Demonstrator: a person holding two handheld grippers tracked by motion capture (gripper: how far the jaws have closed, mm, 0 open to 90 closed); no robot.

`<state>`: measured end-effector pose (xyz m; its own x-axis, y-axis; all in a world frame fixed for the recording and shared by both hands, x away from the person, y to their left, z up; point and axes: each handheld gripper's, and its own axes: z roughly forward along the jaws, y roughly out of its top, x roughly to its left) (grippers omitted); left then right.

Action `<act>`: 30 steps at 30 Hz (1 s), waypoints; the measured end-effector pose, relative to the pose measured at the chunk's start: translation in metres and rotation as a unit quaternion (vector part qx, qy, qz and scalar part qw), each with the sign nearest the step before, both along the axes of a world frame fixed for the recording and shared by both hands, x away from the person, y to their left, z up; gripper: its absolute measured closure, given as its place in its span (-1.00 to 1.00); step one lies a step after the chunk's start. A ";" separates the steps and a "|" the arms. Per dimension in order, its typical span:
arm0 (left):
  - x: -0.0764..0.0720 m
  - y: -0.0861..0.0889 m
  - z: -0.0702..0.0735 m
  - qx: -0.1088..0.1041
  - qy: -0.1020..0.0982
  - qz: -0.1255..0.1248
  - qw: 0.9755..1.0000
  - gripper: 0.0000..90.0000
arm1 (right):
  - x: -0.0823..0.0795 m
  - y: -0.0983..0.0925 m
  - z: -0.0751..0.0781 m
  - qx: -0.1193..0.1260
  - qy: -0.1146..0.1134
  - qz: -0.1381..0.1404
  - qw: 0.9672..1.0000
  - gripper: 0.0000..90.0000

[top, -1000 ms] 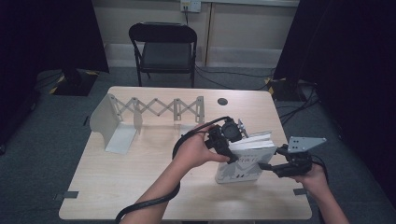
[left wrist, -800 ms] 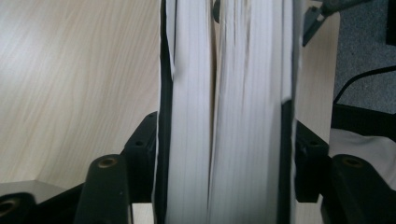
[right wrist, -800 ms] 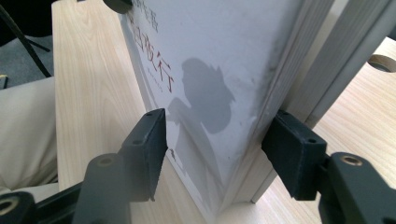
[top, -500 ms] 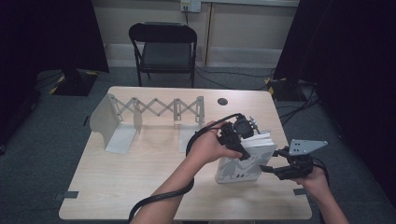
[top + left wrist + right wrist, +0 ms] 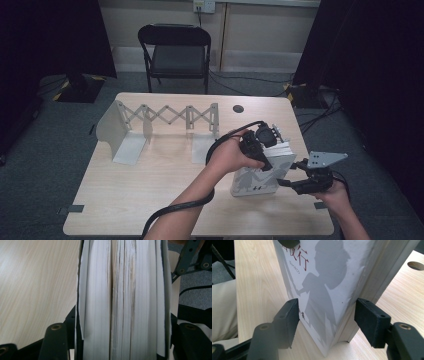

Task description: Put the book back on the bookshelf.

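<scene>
A white book [image 5: 252,181] with a grey silhouette on its cover stands upright on the table's right side. My left gripper [image 5: 265,162] comes down on its top edge. In the left gripper view the page block [image 5: 125,290], split by a narrow gap, sits between the jaws, with both pads against the covers. These jaws have just been opening. My right gripper [image 5: 287,174] is low at the book's right end. Its jaws [image 5: 327,320] straddle the lower corner of the book [image 5: 322,285], with a gap at the right pad. They have just been opening too.
An extending scissor-style book rack [image 5: 165,117] with grey end plates stands at the back left of the wooden table [image 5: 150,200]. A round hole [image 5: 238,108] is in the tabletop behind the book. A black folding chair [image 5: 175,50] stands beyond the table.
My left hand has moved right along the top of the book. The right gripper has stayed in place, its jaws a little wider.
</scene>
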<state>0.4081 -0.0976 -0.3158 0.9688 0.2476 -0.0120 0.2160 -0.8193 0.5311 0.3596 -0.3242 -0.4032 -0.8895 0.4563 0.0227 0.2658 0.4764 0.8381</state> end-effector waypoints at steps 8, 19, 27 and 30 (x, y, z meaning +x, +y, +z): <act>-0.001 0.001 -0.001 -0.005 -0.015 -0.018 1.000 -0.12 | 0.001 0.002 -0.004 0.001 0.001 -0.003 1.000 -0.23; 0.003 0.000 0.000 -0.002 -0.012 -0.029 0.999 -0.15 | 0.000 0.001 -0.004 0.002 0.002 -0.002 1.000 -0.23; -0.002 -0.001 0.001 -0.001 -0.001 -0.033 0.999 0.08 | -0.001 0.001 -0.005 0.003 0.001 -0.002 1.000 -0.22; -0.005 -0.002 0.003 0.004 0.000 -0.023 1.000 0.14 | -0.002 0.000 -0.005 0.008 0.002 0.001 1.000 -0.20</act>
<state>0.4031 -0.0996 -0.3130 0.9792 0.2028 -0.0099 0.1778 -0.8330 0.5239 0.3581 -0.3245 -0.4081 -0.8904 0.4539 0.0333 0.2682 0.4643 0.8441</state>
